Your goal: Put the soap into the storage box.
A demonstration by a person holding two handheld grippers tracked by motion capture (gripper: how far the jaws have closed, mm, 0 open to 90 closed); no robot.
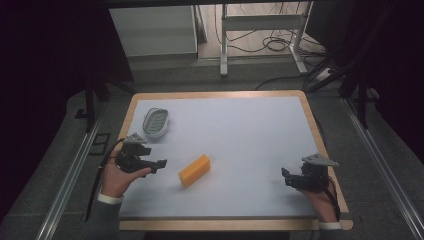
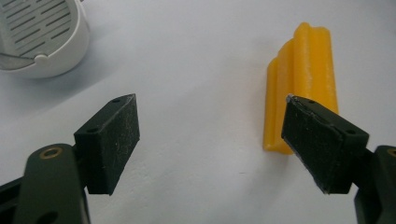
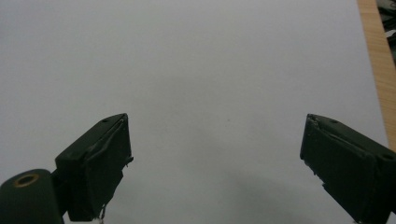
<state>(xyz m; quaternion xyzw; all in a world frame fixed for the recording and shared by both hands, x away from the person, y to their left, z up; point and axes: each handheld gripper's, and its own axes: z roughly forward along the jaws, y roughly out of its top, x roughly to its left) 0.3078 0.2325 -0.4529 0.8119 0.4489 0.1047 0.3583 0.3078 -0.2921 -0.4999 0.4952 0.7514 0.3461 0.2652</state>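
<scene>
An orange ridged block lies on the white table mat, near the middle. A white oval dish with a slotted insert sits at the far left of the mat. My left gripper is open, just left of the block and apart from it. In the left gripper view the block stands ahead of the right-hand jaw, the dish is at upper left, and my left gripper holds nothing. My right gripper is open over bare mat at the right, and my right gripper is empty.
The white mat covers a wooden table whose edge runs close to the right gripper. Beyond the table are grey floor, metal rails, a desk frame and loose cables.
</scene>
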